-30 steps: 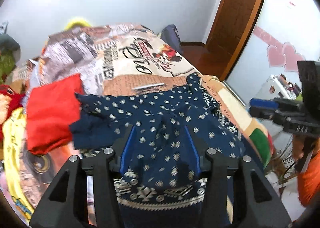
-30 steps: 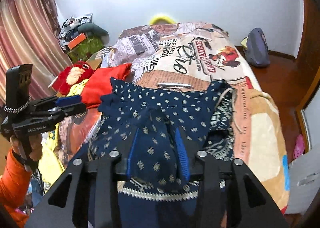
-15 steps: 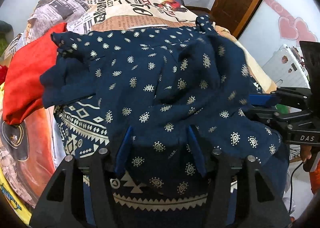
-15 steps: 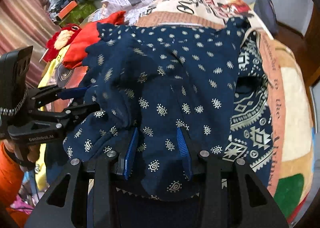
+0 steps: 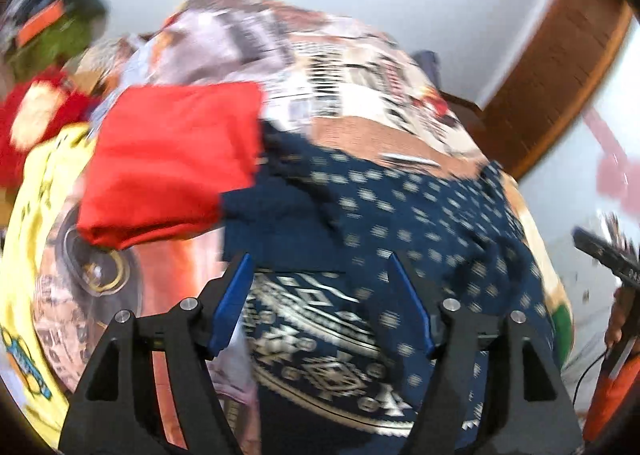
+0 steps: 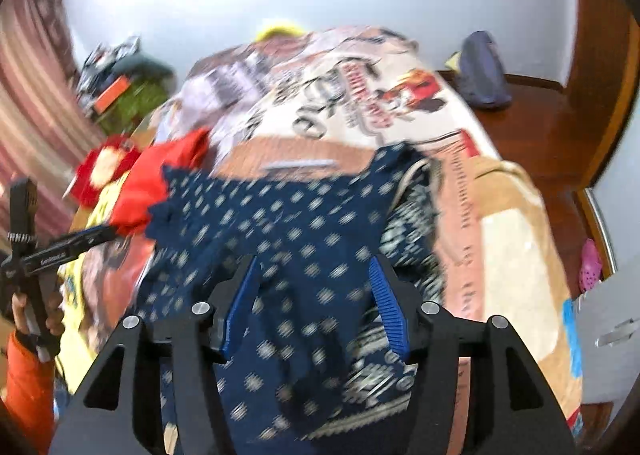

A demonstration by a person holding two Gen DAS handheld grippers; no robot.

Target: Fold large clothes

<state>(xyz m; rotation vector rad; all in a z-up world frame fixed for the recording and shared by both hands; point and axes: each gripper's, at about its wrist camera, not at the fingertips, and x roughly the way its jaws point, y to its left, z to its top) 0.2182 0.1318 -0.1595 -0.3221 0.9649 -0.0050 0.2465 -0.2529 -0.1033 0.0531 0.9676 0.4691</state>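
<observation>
A large navy garment (image 5: pixel 400 223) with a small white print and a patterned hem lies folded on the bed; it also shows in the right wrist view (image 6: pixel 280 231). My left gripper (image 5: pixel 320 267) is open above the garment's left part, nothing between its blue pads. My right gripper (image 6: pixel 314 271) is open above the garment's near edge, empty too. Both views are motion-blurred. The left gripper shows at the left of the right wrist view (image 6: pixel 76 239), and the right gripper at the right edge of the left wrist view (image 5: pixel 600 251).
A folded red garment (image 5: pixel 172 159) lies to the left of the navy one. A red plush toy (image 6: pixel 100 167) and a yellow cloth (image 5: pixel 44 183) lie further left. A printed bedspread (image 6: pixel 340 103) covers the bed. A wooden door (image 5: pixel 560 63) stands at the right.
Both grippers have opened and let go of the navy fabric, which now lies on the bed. Both have pulled back and up, and the views are blurred by motion.
</observation>
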